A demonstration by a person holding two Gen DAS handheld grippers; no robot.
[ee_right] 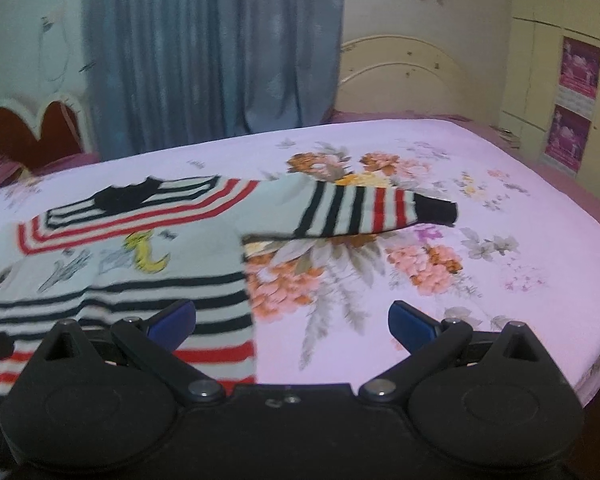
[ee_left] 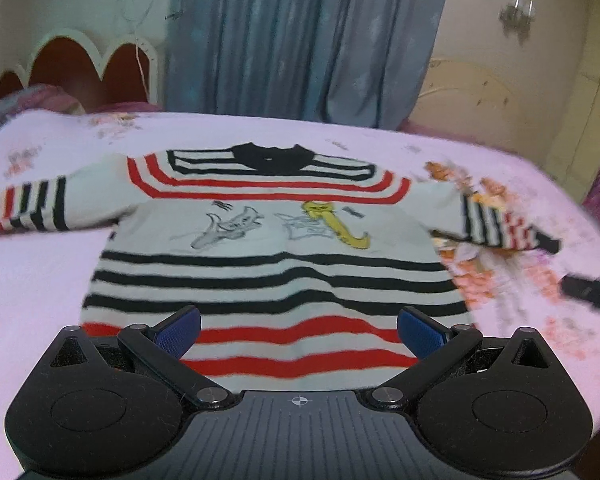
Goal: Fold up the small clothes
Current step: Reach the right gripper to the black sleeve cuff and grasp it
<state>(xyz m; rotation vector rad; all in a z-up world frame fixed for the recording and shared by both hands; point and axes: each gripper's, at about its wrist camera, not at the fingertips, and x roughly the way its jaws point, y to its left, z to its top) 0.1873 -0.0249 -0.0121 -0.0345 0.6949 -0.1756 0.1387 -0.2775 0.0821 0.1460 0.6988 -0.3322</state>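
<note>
On pink bedsheet [ee_right: 500, 208]: striped sweater [ee_left: 268, 272] flat, sleeves spread.

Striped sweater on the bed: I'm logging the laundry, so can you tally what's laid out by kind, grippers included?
Striped sweater, spread flat on the floral bedsheet: 1
Grippers, left gripper and right gripper, fingers apart, holding nothing: 2
Total: 3

No readable text anywhere — wall posters [ee_right: 578, 68] too blurred.
</note>
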